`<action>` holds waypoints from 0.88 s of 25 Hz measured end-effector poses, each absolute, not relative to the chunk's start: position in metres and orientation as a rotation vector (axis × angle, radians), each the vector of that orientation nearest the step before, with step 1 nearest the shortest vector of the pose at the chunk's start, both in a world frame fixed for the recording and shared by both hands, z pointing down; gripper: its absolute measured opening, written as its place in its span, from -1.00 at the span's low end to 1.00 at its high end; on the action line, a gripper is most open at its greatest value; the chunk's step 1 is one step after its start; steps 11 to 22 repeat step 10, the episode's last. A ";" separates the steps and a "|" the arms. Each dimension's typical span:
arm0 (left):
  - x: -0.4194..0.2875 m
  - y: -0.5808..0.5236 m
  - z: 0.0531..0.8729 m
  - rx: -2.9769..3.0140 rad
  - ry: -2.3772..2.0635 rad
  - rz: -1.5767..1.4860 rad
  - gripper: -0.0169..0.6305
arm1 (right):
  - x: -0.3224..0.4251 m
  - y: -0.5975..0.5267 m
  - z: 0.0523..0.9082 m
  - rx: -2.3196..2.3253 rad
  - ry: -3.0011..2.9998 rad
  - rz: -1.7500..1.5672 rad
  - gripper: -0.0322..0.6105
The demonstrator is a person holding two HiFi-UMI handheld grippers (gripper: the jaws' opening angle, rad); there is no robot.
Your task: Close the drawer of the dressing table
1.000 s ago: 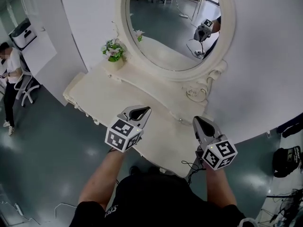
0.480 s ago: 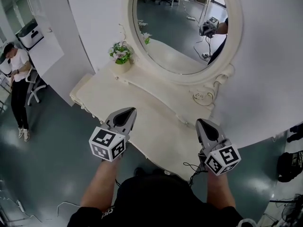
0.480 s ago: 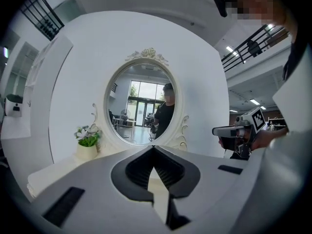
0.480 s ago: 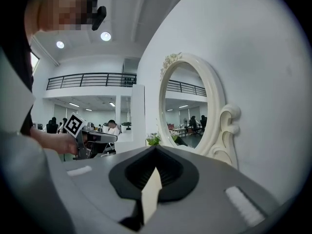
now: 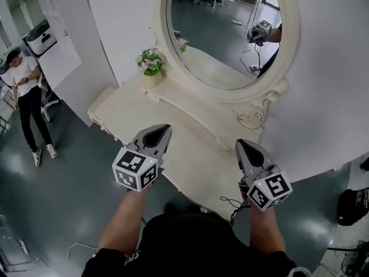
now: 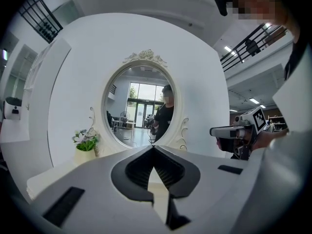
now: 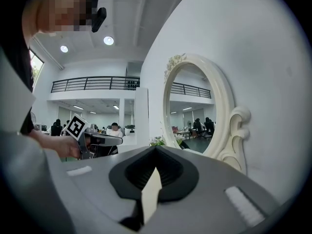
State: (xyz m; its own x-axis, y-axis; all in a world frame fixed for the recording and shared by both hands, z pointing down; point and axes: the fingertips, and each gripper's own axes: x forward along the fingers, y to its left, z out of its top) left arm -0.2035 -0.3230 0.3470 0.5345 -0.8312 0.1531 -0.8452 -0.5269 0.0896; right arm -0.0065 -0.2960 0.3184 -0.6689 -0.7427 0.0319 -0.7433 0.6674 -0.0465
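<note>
Bystander: a person point(image 5: 26, 94) in a white top and dark trousers stands on the grey floor point(image 5: 63, 201) at far left. One second earlier this person was at the very edge of the head view, beside a chair.
Flower pot: a small flower pot point(image 5: 151, 62) stands at the rear left of the worktop point(image 5: 190, 154), just beside the mirror frame. Its place on the worktop is unchanged.
Left tongs: the left tongs point(image 5: 164, 130) are closed, jaws together with nothing between them. The tips are over the front edge of the worktop and the marker cube is out over the floor. One second earlier the tool lay further in over the worktop. It has drawn back toward the person and to the left.
Dressing table: the cream dressing table point(image 5: 104, 111) stands against the white wall, directly ahead of the person. Both tongs are held above it, apart from it.
Drawer: the drawer front is under the worktop overhang and cannot be made out in any view.
Mirror: the oval mirror point(image 5: 225, 39), in an ornate cream frame, stands upright at the rear of the worktop. It reflects the right tongs and the holding hand.
Right tongs: the right tongs point(image 5: 242, 148) are closed, jaws together and empty. They are over the right front of the worktop, placed nearly as one second earlier.
Bag: a black bag point(image 5: 351, 203) lies on the floor at far right.
</note>
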 end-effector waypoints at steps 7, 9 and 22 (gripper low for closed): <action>-0.199 -0.318 0.356 2.597 -1.421 0.154 -0.93 | 0.002 -0.295 0.328 1.278 -2.840 0.128 -0.88; -0.198 -0.317 0.357 2.592 -1.422 0.157 -0.93 | 0.004 -0.294 0.332 1.275 -2.832 0.147 -0.88; -0.197 -0.316 0.358 2.590 -1.423 0.159 -0.93 | 0.006 -0.294 0.334 1.273 -2.828 0.155 -0.88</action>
